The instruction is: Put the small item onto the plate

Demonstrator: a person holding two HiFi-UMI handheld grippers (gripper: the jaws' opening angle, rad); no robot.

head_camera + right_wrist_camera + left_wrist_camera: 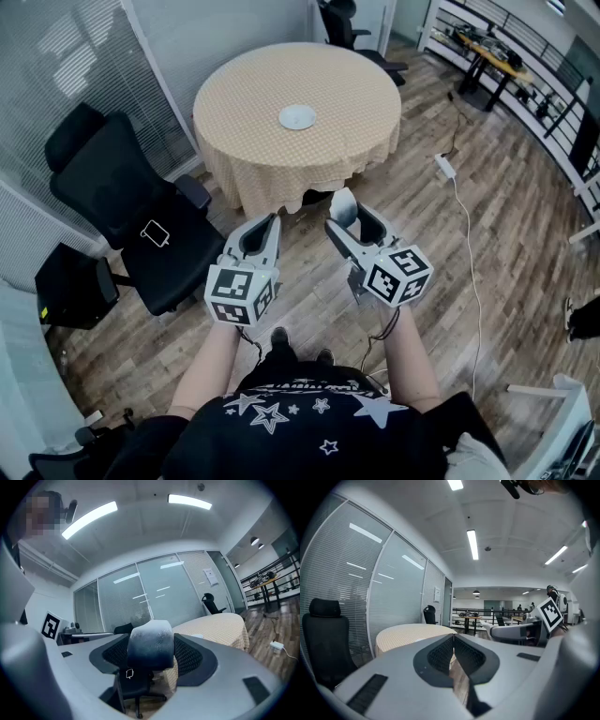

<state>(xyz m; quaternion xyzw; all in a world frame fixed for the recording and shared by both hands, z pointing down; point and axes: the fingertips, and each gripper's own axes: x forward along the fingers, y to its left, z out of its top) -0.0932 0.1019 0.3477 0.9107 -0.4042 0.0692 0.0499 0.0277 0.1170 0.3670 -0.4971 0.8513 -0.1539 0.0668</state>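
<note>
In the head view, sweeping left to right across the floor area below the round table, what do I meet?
black office chair → left gripper → right gripper, holding the small item → white power strip on the wood floor

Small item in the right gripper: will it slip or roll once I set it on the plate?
Likely no roll: the small item looks blocky with rounded corners. Its matte, frosted surface suggests little slip. The plate looks flat, so release low.
</note>
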